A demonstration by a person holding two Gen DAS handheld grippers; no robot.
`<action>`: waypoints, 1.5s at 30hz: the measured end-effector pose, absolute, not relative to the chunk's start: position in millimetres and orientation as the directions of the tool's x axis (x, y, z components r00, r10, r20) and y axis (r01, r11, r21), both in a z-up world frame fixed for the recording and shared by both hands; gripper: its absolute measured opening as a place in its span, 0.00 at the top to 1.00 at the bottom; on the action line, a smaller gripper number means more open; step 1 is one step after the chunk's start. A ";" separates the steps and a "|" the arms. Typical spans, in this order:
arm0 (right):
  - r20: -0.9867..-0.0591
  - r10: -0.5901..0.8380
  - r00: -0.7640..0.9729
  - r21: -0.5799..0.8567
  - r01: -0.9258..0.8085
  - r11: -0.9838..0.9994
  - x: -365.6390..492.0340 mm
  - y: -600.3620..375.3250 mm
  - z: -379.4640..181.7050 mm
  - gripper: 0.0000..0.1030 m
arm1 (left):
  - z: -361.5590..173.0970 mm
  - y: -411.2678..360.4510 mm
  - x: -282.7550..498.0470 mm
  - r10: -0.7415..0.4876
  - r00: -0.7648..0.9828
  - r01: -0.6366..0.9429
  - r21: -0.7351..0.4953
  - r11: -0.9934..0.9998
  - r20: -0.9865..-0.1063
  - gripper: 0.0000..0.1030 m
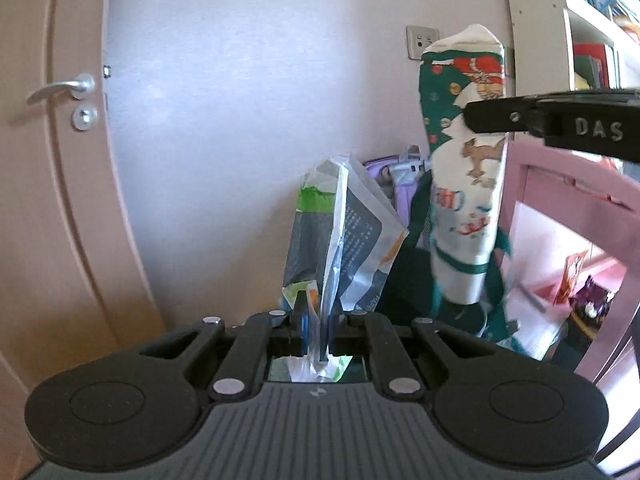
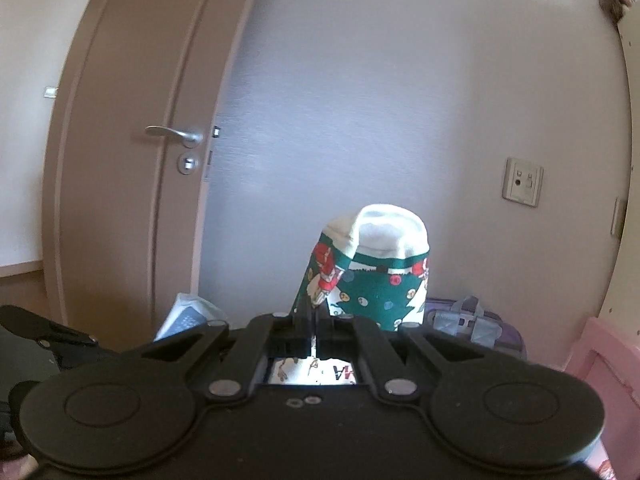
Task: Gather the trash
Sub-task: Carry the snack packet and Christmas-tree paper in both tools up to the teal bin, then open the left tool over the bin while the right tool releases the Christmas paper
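My left gripper (image 1: 318,326) is shut on a crumpled plastic wrapper (image 1: 340,236), white with green and grey print, which stands up from the jaws. My right gripper (image 2: 313,330) is shut on a Christmas-print sock (image 2: 372,276), green and white with red figures. The sock also shows in the left wrist view (image 1: 466,168), held upright to the right of the wrapper, with the right gripper's black body (image 1: 560,124) beside it. The wrapper's edge shows at lower left in the right wrist view (image 2: 188,316).
A beige door (image 1: 48,160) with a metal handle (image 1: 64,88) stands at left, a plain wall behind. A purple bag (image 2: 476,326) lies by the wall. Pink furniture (image 1: 568,240) and a white bookshelf (image 1: 580,24) are at right. A wall socket (image 2: 524,184) is above.
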State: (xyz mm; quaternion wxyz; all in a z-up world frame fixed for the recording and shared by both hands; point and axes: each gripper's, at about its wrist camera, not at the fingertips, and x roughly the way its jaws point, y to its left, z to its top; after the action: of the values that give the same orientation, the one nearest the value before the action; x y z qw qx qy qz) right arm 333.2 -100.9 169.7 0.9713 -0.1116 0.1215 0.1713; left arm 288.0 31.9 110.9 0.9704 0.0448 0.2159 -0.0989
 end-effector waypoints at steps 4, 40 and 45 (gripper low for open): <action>-0.297 0.295 0.908 -0.158 -0.351 0.923 358.6 -104.7 147.6 1.00 | 107.4 25.8 318.6 -0.183 0.872 0.204 -0.002 0.979 -0.455 0.92; -0.652 0.213 0.728 -0.176 -0.418 0.891 377.5 -106.1 44.7 0.67 | 11.8 -3.6 442.8 -0.150 0.614 0.181 -0.047 0.982 -0.775 0.72; -0.636 0.217 0.741 -0.175 -0.413 0.894 361.6 -108.7 58.6 0.67 | 27.2 -8.6 428.7 -0.171 0.637 0.194 -0.058 0.979 -0.752 0.72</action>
State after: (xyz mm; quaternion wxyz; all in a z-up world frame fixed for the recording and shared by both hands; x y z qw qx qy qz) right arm 361.6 -108.7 58.6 0.9201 -0.1543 0.3168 0.1711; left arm 428.7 -8.6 27.2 0.9045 0.0140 0.4141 -0.1007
